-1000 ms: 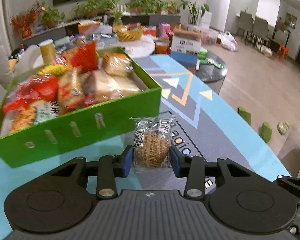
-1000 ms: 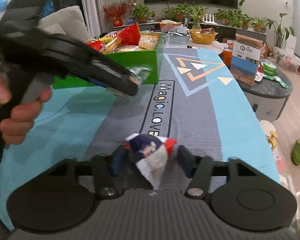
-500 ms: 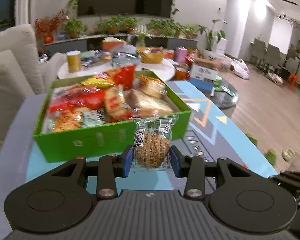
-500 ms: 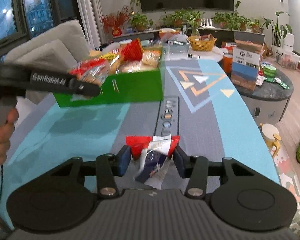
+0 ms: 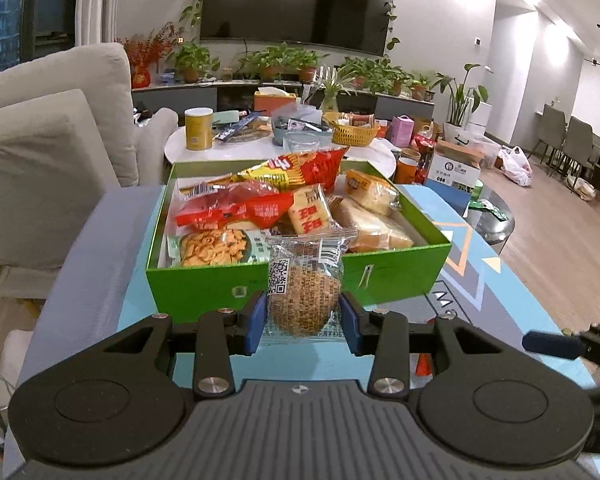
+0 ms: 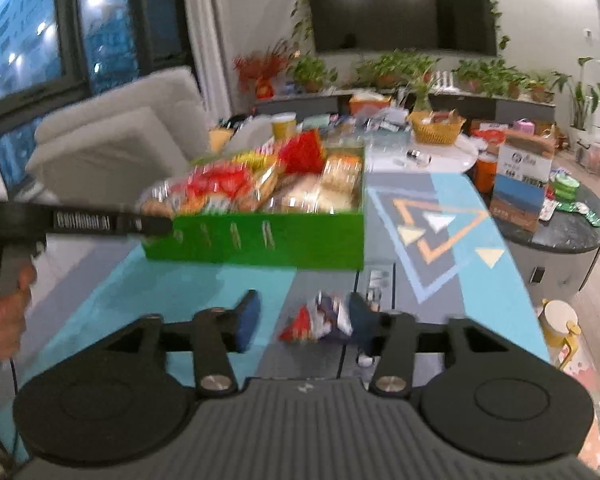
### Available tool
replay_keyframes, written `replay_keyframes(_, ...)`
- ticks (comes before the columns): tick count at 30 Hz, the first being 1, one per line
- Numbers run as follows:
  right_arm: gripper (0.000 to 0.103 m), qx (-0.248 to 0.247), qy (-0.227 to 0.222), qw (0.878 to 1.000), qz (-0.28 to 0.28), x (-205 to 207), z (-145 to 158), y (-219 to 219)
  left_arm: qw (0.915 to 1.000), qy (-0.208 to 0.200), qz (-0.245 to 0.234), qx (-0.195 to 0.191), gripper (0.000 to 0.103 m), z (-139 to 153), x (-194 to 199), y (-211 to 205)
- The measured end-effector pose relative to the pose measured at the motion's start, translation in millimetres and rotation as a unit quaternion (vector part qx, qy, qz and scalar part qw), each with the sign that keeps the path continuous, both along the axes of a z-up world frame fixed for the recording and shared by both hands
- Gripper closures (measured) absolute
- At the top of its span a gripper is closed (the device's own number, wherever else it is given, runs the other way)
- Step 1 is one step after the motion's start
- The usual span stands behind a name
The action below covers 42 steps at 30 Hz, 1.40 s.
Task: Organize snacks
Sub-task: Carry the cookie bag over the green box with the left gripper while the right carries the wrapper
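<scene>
Left wrist: cookie packet (image 5: 304, 296) between fingers (image 5: 256, 322).

The left gripper (image 5: 303, 317) now brings its cookie (image 5: 303, 294) up to the box's (image 5: 204, 286) near wall. The right gripper's (image 6: 302, 321) jaws are opening, loosing the wrapper (image 6: 320, 318) against the right finger.

Patterned blue-grey table (image 5: 500, 300) – green snack box (image 5: 204, 288) on it

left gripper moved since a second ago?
Yes. The left gripper, shut on the cookie packet, swung left to face the green box squarely.
</scene>
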State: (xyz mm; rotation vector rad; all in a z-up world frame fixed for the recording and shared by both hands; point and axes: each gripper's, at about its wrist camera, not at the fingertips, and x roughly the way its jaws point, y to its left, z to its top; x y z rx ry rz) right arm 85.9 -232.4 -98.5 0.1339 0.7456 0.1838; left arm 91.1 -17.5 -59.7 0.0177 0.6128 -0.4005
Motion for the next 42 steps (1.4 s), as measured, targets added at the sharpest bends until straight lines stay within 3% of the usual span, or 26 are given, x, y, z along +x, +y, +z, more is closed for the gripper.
replay_keyframes(15,0.026,-0.059,0.041,0.997,0.029,41.0,-40.5,13.9,0.9999,0.008,-0.003,0.008,0.066,-7.9,2.8,-2.9)
replay_keyframes(17,0.037,-0.067,0.046,0.996,0.028,40.5,-44.3,14.3,0.9999,0.009,-0.002,0.009,0.066,-8.8,3.1,-3.3)
replay_keyframes(24,0.058,-0.061,0.039,0.997,0.022,37.6,-38.9,14.2,0.9999,0.012,-0.004,0.011,0.066,-9.4,4.0,-5.3)
replay_keyframes(29,0.059,-0.054,0.033,0.997,0.034,33.6,-29.6,18.7,1.0,0.006,-0.001,0.008,0.066,-4.4,0.2,-1.9)
replay_keyframes(34,0.059,-0.056,0.046,0.996,0.049,30.8,-32.7,24.4,1.0,0.002,0.003,0.007,0.066,-1.9,-2.6,1.7)
replay_keyframes(35,0.054,-0.062,0.047,0.996,0.05,30.6,-33.8,26.5,1.0,0.003,0.004,0.007,0.066,-1.8,-2.6,2.1)
replay_keyframes(38,0.028,-0.061,0.04,0.996,0.049,31.1,-34.0,28.2,1.0,0.003,0.004,0.007,0.066,-1.9,-2.8,2.1)
replay_keyframes(42,0.024,-0.053,0.038,0.996,0.057,42.3,-37.1,29.6,0.9999,0.006,0.006,0.008,0.066,-3.0,-0.2,3.3)
